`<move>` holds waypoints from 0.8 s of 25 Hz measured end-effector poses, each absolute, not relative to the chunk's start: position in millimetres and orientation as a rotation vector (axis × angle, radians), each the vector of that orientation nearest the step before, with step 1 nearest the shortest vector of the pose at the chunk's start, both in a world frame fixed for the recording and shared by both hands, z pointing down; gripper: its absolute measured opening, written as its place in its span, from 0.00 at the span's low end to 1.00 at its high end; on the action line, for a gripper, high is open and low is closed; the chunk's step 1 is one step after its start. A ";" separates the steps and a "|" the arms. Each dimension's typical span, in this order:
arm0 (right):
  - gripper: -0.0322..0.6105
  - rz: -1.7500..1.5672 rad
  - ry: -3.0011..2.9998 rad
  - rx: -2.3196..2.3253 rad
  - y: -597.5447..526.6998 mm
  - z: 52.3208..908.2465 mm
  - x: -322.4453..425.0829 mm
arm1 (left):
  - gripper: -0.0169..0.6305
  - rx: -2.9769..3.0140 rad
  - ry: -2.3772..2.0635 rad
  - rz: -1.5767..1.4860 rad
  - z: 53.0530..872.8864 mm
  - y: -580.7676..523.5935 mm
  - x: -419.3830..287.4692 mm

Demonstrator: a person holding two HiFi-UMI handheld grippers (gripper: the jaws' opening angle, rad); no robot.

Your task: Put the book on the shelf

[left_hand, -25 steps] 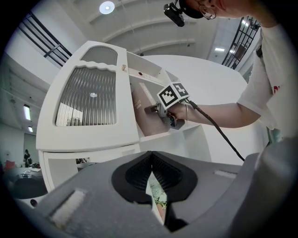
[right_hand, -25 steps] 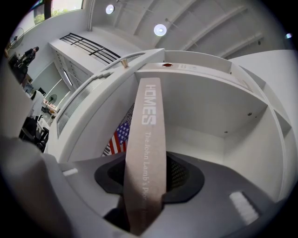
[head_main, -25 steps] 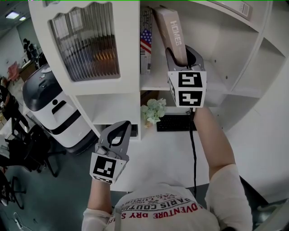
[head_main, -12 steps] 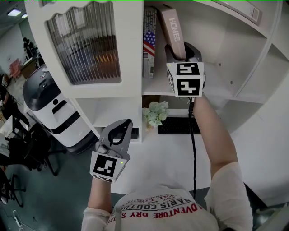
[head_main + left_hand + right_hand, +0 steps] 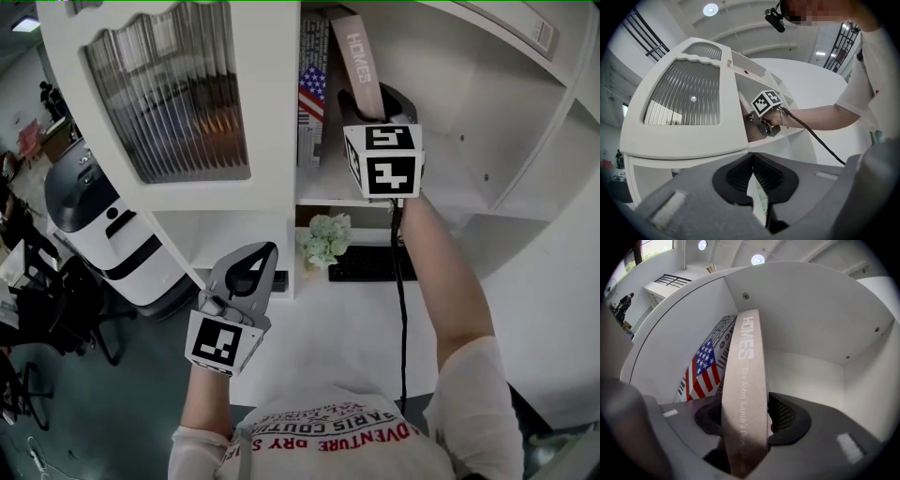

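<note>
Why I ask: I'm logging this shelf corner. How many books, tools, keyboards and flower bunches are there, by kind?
Books: 2, the HOMES book and the flag-cover book
Tools: 2, the left tool and the right tool
Keyboard: 1
Flower bunch: 1
Total: 6

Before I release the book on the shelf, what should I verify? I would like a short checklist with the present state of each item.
1. Right hand-held gripper shut on the book: ok.
2. Book inside the shelf compartment: ok.
3. Book upright: not ok, its top leans toward the flag book.
4. Book's lower edge resting on the shelf: cannot tell, the hand-held gripper hides it.
5. Free room at the book's right: ok.
6. Left hand-held gripper low, shut, holding nothing, away from the shelf: ok.
</note>
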State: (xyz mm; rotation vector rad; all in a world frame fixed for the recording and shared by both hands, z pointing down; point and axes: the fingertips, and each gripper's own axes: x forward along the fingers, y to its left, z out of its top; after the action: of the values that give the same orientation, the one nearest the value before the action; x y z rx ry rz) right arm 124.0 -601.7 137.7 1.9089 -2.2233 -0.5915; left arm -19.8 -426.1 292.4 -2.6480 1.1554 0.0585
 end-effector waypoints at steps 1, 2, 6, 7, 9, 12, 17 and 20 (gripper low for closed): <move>0.35 -0.586 -2.225 1.907 -601.5 138.0 124.3 | 0.04 -2.650 1.152 0.060 292.7 -427.5 -18.7; 0.35 -0.572 -2.228 1.911 -601.1 138.9 124.8 | 0.04 -2.652 1.150 0.063 292.8 -428.4 -17.8; 0.39 -0.539 -2.248 1.956 -592.4 140.2 127.4 | 0.04 -2.655 1.139 0.075 293.0 -427.4 -14.7; 0.40 -0.557 -2.246 1.967 -588.1 138.6 128.7 | 0.04 -2.652 1.135 0.077 293.9 -426.6 -14.2; 0.41 -0.575 -2.256 1.974 -577.8 136.9 130.0 | 0.04 -2.651 1.131 0.075 295.9 -423.8 -13.9; 0.41 -0.575 -2.312 1.955 -556.6 137.6 126.4 | 0.04 -2.663 1.136 0.061 298.5 -416.8 -14.7; 0.41 -0.639 -2.384 1.940 -511.1 141.0 122.5 | 0.04 -2.675 1.127 0.052 303.2 -403.7 -14.0; 0.41 -0.664 -2.426 1.936 -481.4 149.8 122.4 | 0.04 -2.684 1.122 0.046 303.6 -393.1 -14.2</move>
State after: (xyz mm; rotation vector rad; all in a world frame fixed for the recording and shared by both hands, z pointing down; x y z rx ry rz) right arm 122.4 -481.4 149.8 1.9357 -2.4260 -0.6639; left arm -14.2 -393.1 303.6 -2.6837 1.1217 0.0456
